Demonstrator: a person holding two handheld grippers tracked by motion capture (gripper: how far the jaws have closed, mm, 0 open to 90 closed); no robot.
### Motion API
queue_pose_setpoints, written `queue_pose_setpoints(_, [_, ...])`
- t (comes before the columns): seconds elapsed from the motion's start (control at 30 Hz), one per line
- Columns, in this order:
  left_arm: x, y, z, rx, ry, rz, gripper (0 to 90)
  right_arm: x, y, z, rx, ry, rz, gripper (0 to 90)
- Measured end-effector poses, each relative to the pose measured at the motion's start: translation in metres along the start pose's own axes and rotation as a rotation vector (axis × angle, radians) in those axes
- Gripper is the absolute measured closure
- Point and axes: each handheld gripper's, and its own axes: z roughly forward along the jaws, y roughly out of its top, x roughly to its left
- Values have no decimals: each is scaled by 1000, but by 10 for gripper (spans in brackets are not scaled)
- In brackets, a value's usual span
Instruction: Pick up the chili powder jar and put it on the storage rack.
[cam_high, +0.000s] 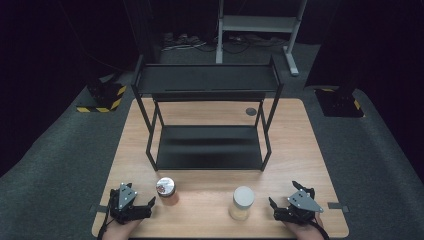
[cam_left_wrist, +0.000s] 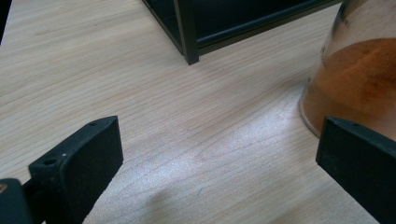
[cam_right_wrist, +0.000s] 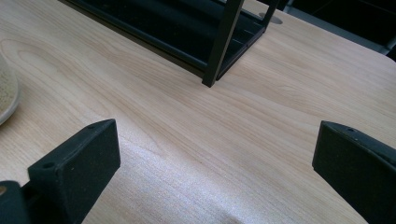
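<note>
Looks like a lab / recording studio setup, not a home. Black curtains all round, dark grey carpet floor (cam_high: 55, 165). Light wood table (cam_high: 300, 150) stands alone mid-room, w/ a bare black metal two-tier rack (cam_high: 207, 80) on it just ahead of both grippers. Beyond the rack: grey metal stand frame (cam_high: 260, 25) w/ cables bundled on the floor beside it. Black equipment bases w/ yellow-black hazard tape, one far ahead-left of the left gripper (cam_high: 132, 206), one (cam_high: 340, 102) far ahead-right of the right gripper (cam_high: 295, 205). Black tape marks on the table's near edge.
</note>
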Motion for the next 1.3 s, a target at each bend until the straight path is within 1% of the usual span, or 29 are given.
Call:
queue_pose_setpoints(0.03, [1,0,-2,-6,2,0,8,0,0,0,-1,0,0,0])
queue_pose_setpoints(0.13, [4,-2,-10,-34,0,-22,10,-1,0,0,-2,2,2,0])
queue_pose_setpoints(0.27, [8,-7,-22,-107,-1,-62,9,-1,-1,0,-4,3,3,0])
queue_pose_setpoints(0.3, [8,-7,-22,-107,-1,-62,10,-1,-1,0,-4,3,3,0])
queue_pose_setpoints(0.33, [8,-7,-27,-128,1,-63,10,-1,-1,0,-4,2,1,0])
queue_pose_setpoints(0.47, [6,-8,-34,-169,-5,-68,10,0,0,0,-1,2,-5,0])
queue_pose_setpoints(0.6, [5,-8,-38,-201,-16,-69,9,0,0,0,0,1,-7,0])
queue_pose_setpoints(0.73, [2,-7,-41,-218,-17,-69,7,0,0,0,-2,2,-5,0])
queue_pose_setpoints(1.0, [-3,-6,-49,-298,-65,-69,3,1,0,0,-1,4,-14,0])
queue_pose_setpoints(1.1, [-6,-6,-51,-325,-83,-58,3,1,0,0,1,6,-17,0])
queue_pose_setpoints(1.3, [-11,-3,-52,-344,-105,-36,3,1,0,0,1,6,-24,0])
